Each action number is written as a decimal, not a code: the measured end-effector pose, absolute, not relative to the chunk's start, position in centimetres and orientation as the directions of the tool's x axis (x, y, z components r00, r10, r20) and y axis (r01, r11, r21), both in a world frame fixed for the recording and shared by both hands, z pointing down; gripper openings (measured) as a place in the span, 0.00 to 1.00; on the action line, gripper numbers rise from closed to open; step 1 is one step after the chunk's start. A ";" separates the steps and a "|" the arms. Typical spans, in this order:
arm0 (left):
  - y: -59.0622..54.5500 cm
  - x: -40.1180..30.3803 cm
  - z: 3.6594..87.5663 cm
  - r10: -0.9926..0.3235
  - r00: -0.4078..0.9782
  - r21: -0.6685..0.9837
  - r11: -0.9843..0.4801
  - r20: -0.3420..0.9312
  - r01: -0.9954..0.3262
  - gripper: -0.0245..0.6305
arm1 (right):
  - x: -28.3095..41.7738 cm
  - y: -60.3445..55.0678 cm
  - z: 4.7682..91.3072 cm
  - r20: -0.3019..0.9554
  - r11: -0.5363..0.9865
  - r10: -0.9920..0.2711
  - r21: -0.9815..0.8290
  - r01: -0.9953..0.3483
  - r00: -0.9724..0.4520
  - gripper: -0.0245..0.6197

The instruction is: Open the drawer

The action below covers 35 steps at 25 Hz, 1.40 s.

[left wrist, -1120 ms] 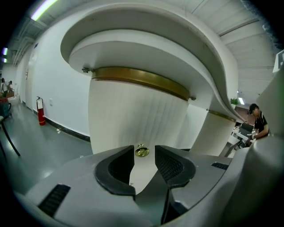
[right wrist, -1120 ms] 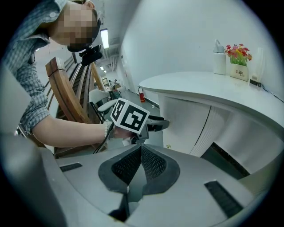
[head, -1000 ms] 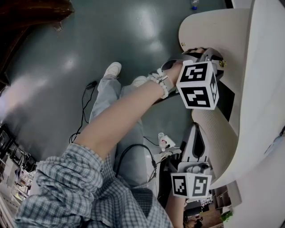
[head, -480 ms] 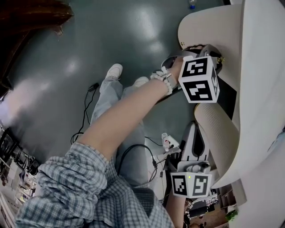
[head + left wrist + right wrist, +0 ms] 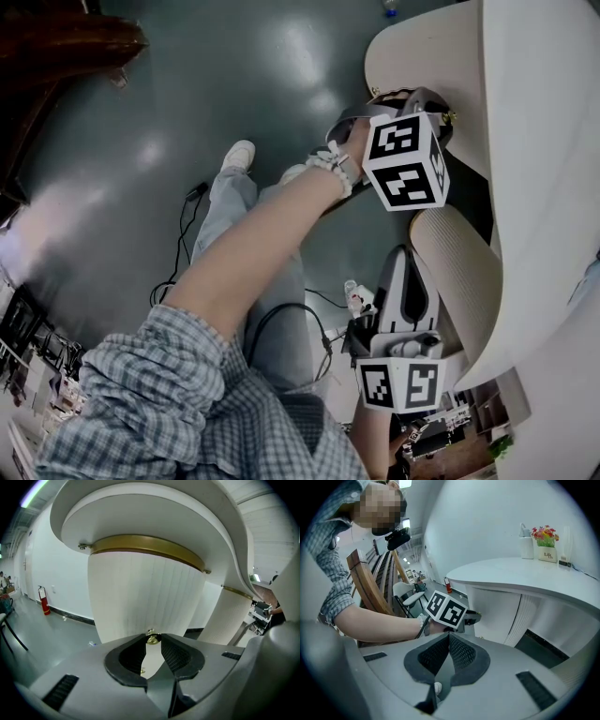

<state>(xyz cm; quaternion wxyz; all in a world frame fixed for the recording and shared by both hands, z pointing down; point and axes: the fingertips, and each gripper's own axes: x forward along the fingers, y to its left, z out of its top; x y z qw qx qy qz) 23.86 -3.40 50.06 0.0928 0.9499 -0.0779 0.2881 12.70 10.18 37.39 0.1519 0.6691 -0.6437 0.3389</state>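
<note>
Narrowed from a second ago, the left hand-held gripper point(image 5: 153, 635) has its jaws pinching the small brass knob point(image 5: 151, 641) on the ribbed, curved drawer front point(image 5: 140, 597) beneath the counter point(image 5: 140, 508). The right hand-held gripper point(image 5: 448, 637) hangs with jaws together, empty.

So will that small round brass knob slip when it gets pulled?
The small round brass knob looks polished and tiny, so it is probably slippery. The left gripper, whose jaws have just been closing, pinches it only at the tips. It seems to be hard metal, unlikely to bend.
</note>
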 end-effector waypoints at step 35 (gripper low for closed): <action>1.9 11.5 50.9 -0.043 0.732 0.169 -0.962 0.680 -0.213 0.20 | 10.1 8.7 33.7 0.584 -0.108 -0.810 -0.235 -0.966 -0.052 0.05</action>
